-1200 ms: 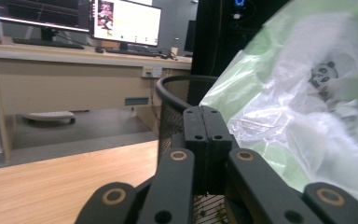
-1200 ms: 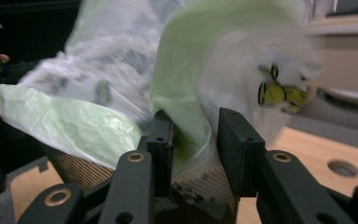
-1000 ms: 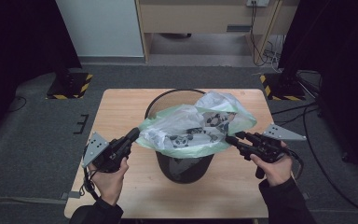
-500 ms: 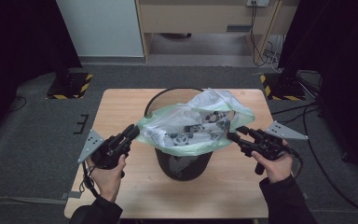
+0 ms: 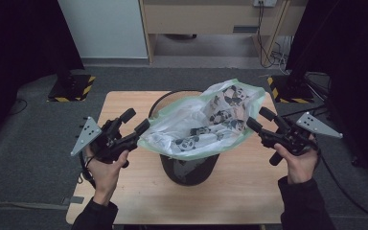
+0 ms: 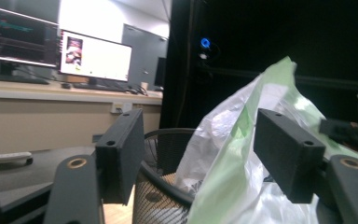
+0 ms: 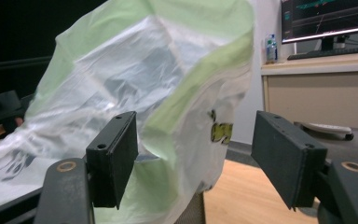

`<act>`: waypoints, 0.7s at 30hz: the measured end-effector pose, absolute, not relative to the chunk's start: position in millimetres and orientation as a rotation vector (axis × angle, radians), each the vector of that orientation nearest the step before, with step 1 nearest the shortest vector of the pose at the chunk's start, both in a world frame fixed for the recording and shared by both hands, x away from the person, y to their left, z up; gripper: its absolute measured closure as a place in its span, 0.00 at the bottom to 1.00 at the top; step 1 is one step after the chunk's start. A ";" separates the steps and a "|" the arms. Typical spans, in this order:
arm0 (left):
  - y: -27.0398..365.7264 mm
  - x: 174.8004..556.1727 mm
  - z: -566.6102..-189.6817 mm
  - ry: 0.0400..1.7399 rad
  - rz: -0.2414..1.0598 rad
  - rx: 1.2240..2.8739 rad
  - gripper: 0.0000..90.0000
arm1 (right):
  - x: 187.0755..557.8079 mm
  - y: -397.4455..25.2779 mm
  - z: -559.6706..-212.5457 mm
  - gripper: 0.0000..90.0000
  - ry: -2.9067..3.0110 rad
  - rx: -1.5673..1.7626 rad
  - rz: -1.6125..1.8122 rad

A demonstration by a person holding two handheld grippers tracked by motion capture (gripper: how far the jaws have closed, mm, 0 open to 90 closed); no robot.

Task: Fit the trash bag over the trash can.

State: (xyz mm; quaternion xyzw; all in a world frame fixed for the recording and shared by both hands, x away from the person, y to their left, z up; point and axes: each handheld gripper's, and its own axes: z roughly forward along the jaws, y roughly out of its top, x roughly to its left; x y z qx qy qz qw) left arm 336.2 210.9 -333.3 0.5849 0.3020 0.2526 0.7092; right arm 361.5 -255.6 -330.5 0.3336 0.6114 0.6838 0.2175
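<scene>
Wooden table (image 5: 124, 191) bearing a mesh bin (image 5: 190, 167) with its bag (image 5: 206, 122) draped across the rim, long axis left-right, flanked by left tongs (image 5: 139, 122) and right tongs (image 5: 257, 119), both apart, equally near.

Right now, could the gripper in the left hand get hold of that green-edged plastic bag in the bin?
Probably yes. The left gripper is open beside the bag, whose green edge already sits between its jaws in the left gripper view. Nothing stands between them; the mesh bin is lower.
</scene>
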 end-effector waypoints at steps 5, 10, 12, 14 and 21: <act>191.9 344.5 -328.7 0.626 0.522 1.423 0.45 | 375.4 -251.3 -326.6 0.41 1.680 0.935 1.895; 190.0 341.8 -328.0 0.700 0.545 1.468 0.92 | 384.7 -242.9 -331.3 0.70 1.711 0.929 1.863; 196.6 338.3 -329.3 0.743 0.595 1.460 0.99 | 384.3 -241.9 -335.9 0.77 1.735 0.937 1.853; 204.2 335.2 -332.7 0.791 0.611 1.447 0.99 | 384.0 -244.0 -340.6 0.79 1.769 0.946 1.827; 217.4 336.7 -369.6 0.926 0.591 1.467 0.99 | 387.1 -242.6 -356.6 0.82 1.857 1.013 1.742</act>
